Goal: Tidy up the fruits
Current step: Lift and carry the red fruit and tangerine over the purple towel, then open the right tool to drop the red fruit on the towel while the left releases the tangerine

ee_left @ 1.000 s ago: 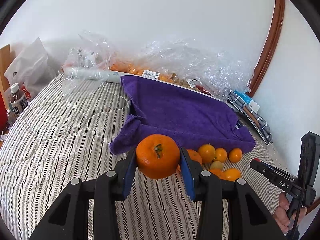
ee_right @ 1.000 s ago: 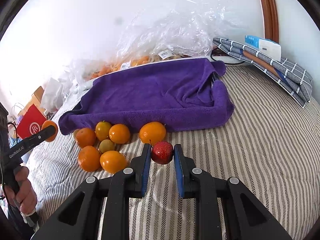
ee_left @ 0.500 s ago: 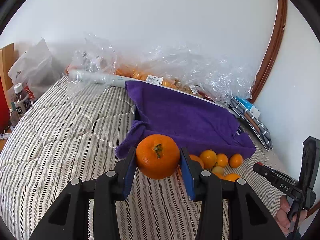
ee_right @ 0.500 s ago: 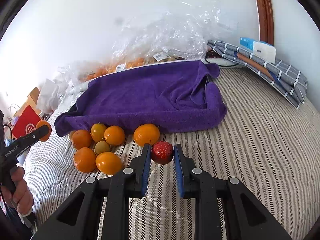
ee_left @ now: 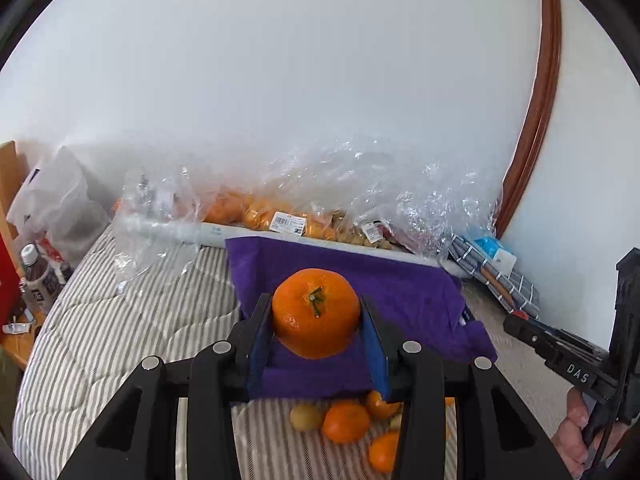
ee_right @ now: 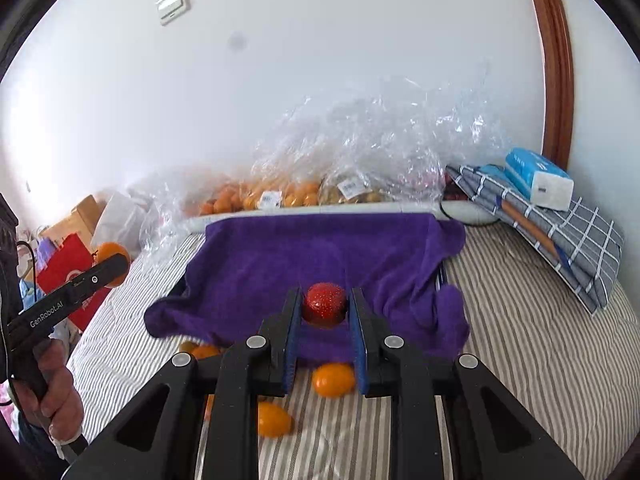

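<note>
Left hand-held gripper (ee_left: 316, 320) clamping orange (ee_left: 316, 312), right view alone shows strawberry (ee_right: 324, 304)

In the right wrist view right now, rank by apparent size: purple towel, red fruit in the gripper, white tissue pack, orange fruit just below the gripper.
1. purple towel, by far the largest.
2. white tissue pack.
3. orange fruit and red fruit: look alike; the red one sits nearer the camera, so unranked.

- Mandarin orange (ee_left: 316, 312): large, bright, green stem facing the camera, held aloft above the purple towel (ee_left: 408, 292).
- Small red fruit (ee_right: 324, 304): glossy, speckled, also held over the towel.
- Loose oranges (ee_left: 346, 420) lie on the striped bedding just before the towel's near edge.
</note>
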Motion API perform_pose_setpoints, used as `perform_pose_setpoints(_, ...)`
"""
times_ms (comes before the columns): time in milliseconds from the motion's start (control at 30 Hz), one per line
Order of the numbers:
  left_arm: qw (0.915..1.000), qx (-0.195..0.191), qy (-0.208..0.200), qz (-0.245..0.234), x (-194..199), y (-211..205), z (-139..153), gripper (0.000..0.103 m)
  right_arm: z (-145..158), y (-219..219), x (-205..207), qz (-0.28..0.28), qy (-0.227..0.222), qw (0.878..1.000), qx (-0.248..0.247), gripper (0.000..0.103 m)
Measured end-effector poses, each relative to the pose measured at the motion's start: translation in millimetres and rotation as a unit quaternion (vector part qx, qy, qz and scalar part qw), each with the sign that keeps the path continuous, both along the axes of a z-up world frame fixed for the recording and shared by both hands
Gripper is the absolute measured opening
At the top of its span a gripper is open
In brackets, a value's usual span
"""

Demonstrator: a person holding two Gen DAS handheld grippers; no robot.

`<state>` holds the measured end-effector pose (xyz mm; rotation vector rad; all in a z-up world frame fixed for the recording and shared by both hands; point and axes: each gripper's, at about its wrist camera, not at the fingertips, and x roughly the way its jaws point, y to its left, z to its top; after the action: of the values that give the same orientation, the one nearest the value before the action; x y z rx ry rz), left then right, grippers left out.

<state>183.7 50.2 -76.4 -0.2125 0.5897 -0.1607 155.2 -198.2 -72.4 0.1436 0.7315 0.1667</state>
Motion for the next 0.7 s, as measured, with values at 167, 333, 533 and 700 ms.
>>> perform_pose_setpoints(167,0.9998,-0.014,0.012,0.005,38.3,-1.1,-2.2,0.04,2.5,-1.6,27.2,-0.007,-0.007,1.0,0.006,0.023)
perform_pose_setpoints(333,0.9991,-0.031,0.026,0.01,69.9,-1.8,-18.3,0.04,-6.3,-3.0,61.9,-0.009,-0.004,1.0,0.0,0.023)
perform_pose_setpoints(533,0.9958,-0.04,0.082,0.006,86.9,-3.5,-60.0,0.04,-52.3,-9.6,88.5,-0.021,0.041,0.999,-0.007,0.023)
perform_pose_setpoints(700,0.9944,-0.036,0.099,-0.001,91.0,-8.2,-69.2,0.04,-69.5,-7.2,91.0,-0.026,0.056,0.997,-0.047,0.023)
